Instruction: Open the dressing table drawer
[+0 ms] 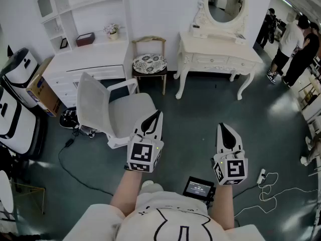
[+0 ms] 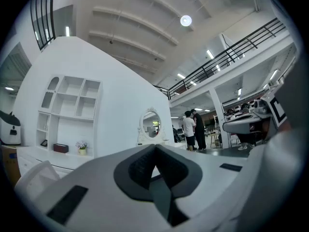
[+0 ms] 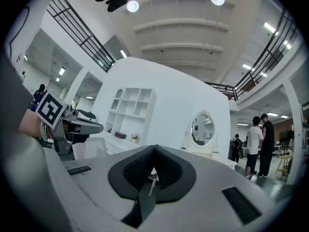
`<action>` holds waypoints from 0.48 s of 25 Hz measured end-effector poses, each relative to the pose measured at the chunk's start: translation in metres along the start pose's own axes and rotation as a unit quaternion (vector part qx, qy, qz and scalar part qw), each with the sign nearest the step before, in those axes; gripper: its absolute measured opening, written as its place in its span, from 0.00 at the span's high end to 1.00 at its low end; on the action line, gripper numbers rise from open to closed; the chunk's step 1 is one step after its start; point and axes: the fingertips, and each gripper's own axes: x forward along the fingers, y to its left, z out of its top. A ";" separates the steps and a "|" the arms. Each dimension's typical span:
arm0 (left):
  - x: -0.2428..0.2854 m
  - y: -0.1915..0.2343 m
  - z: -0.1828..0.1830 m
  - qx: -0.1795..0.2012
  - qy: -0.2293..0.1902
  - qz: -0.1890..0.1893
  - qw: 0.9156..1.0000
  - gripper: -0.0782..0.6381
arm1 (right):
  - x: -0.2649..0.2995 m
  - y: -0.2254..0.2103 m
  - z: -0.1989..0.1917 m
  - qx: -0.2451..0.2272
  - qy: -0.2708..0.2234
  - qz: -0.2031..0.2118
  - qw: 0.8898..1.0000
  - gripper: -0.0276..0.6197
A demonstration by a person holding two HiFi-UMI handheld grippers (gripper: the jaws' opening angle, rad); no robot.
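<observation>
A large bright room seen from above, with a dark bare floor (image 1: 200,109) filling the middle. Against the far white wall, right of centre, stands a cream dressing table (image 1: 215,45) on curved legs, with an oval mirror (image 1: 224,4) on top. Its long side runs left to right, so its front faces the near side, towards the person. To its left is a wooden chair (image 1: 149,62) with a patterned cushion. Nearer still, on the left, is a pale office chair (image 1: 115,109). People (image 1: 296,41) stand at the far right edge.

The drawer (image 1: 211,59) sits in the front strip just under the tabletop and looks fully closed. Its handle is too small to make out.

Both grippers are held level at the near edge, side by side, well apart from the table, with open floor between. The left gripper (image 1: 158,113) is clenched on nothing, its dark pads meeting at the tips. It hangs beside the office chair seat. The right gripper (image 1: 222,126) is also clenched and empty. Only a far chair leg shows through the small gap below its tips.

The drawer lies far ahead of both grippers and slightly right of the right one. The right gripper appears nearer to it. The task seems not yet begun. Reaching the drawer probably means crossing the floor, then spreading the pads to take the handle and pull towards the near side.
</observation>
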 end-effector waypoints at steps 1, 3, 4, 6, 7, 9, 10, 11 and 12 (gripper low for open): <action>0.002 -0.005 0.001 0.001 -0.001 -0.002 1.000 0.85 | -0.001 -0.003 -0.001 0.000 0.000 0.002 1.000 0.94; 0.004 -0.013 0.002 0.004 -0.003 -0.005 1.000 0.85 | -0.004 -0.008 -0.004 -0.001 0.000 0.004 1.000 0.94; 0.006 -0.015 0.002 0.005 -0.003 -0.006 1.000 0.85 | -0.005 -0.009 -0.005 -0.002 0.001 0.005 1.000 0.94; 0.010 -0.018 0.002 0.006 -0.003 -0.006 1.000 0.85 | -0.004 -0.013 -0.007 -0.002 0.000 0.005 1.000 0.94; 0.013 -0.019 0.002 0.005 -0.003 -0.006 1.000 0.85 | -0.003 -0.016 -0.008 0.000 -0.003 0.005 1.000 0.94; 0.021 -0.019 0.001 0.005 -0.003 -0.006 1.000 0.85 | 0.003 -0.022 -0.010 0.006 -0.009 0.006 1.000 0.94; 0.027 -0.019 0.001 0.006 -0.004 -0.006 1.000 0.85 | 0.007 -0.025 -0.011 0.008 -0.010 0.008 1.000 0.94; 0.032 -0.018 -0.001 0.007 -0.003 -0.007 1.000 0.85 | 0.012 -0.028 -0.013 0.008 -0.009 0.007 1.000 0.94; 0.039 -0.016 -0.003 0.007 -0.001 -0.007 1.000 0.85 | 0.018 -0.032 -0.014 0.006 -0.006 0.004 1.000 0.94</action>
